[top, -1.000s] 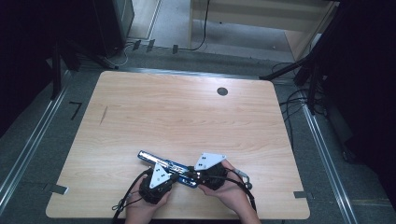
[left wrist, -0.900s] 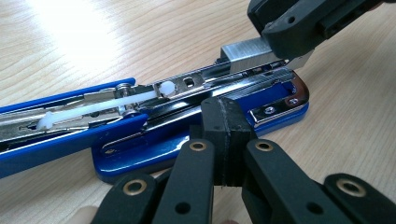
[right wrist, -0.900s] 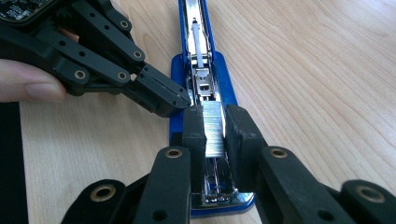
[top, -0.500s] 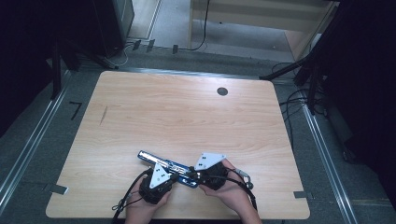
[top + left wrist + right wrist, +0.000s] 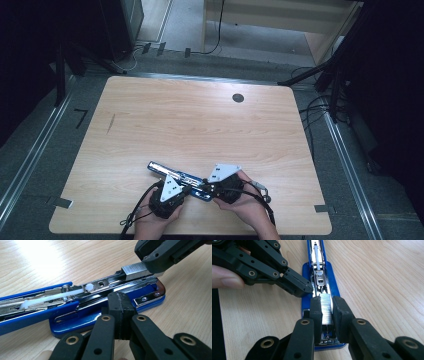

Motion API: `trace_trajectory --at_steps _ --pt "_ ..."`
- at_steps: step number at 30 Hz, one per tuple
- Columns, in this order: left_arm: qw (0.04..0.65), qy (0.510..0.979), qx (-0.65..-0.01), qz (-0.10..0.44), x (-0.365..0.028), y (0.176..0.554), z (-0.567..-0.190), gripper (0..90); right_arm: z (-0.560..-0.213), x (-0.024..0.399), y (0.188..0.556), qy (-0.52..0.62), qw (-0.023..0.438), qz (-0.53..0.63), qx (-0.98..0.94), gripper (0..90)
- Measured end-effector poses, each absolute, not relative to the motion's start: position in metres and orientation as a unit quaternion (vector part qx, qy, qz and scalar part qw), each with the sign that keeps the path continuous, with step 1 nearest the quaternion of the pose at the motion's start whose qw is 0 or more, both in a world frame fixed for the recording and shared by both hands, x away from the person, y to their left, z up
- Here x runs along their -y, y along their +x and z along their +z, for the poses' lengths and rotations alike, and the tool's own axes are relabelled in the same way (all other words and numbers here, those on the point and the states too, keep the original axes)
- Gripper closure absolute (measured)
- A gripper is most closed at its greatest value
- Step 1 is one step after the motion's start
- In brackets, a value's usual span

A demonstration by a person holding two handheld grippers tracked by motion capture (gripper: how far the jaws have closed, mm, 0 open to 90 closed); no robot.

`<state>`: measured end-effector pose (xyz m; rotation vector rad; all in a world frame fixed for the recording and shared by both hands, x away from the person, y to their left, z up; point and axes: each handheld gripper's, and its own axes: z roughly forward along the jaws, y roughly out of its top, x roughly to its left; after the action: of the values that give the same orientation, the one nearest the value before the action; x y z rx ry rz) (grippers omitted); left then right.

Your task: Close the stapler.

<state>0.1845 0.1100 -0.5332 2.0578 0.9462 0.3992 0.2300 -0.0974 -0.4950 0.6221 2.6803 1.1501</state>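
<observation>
1. The opened blue stapler [image 5: 180,177] lies flat on the desk [image 5: 200,125] near its front edge
2. The right gripper [image 5: 327,306] clamps a strip of staples [image 5: 326,308] over the stapler's metal channel
3. The left gripper [image 5: 120,307], jaws closed together, presses against the stapler's blue base

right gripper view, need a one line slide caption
Right gripper holds a strip of staples over the open blue stapler while the shut left gripper presses its base.
</observation>
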Motion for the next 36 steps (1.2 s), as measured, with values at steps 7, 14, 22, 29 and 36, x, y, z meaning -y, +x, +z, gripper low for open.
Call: trace_trajectory --at_steps 7,14,22,29,36 --pt "0.409 0.816 -0.376 0.158 -0.1100 0.1845 -0.5332 90.0 -0.4969 0.0956 0.2304 0.203 0.083 0.382 -0.898 79.9" --pt "0.408 0.817 -0.375 0.158 -0.1100 0.1844 -0.5332 90.0 -0.4982 0.0957 0.2311 0.199 0.082 0.385 -0.897 79.7" --pt "0.408 0.817 -0.375 0.158 -0.1101 0.1845 -0.5331 90.0 -0.4991 0.0972 0.2327 0.202 0.077 0.389 -0.896 79.1" --pt "0.409 0.816 -0.376 0.158 -0.1100 0.1845 -0.5332 90.0 -0.4986 0.0969 0.2318 0.204 0.080 0.393 -0.893 77.8" --pt "0.408 0.817 -0.376 0.159 -0.1102 0.1846 -0.5332 90.0 -0.4952 0.0993 0.2321 0.209 0.079 0.413 -0.883 80.6"
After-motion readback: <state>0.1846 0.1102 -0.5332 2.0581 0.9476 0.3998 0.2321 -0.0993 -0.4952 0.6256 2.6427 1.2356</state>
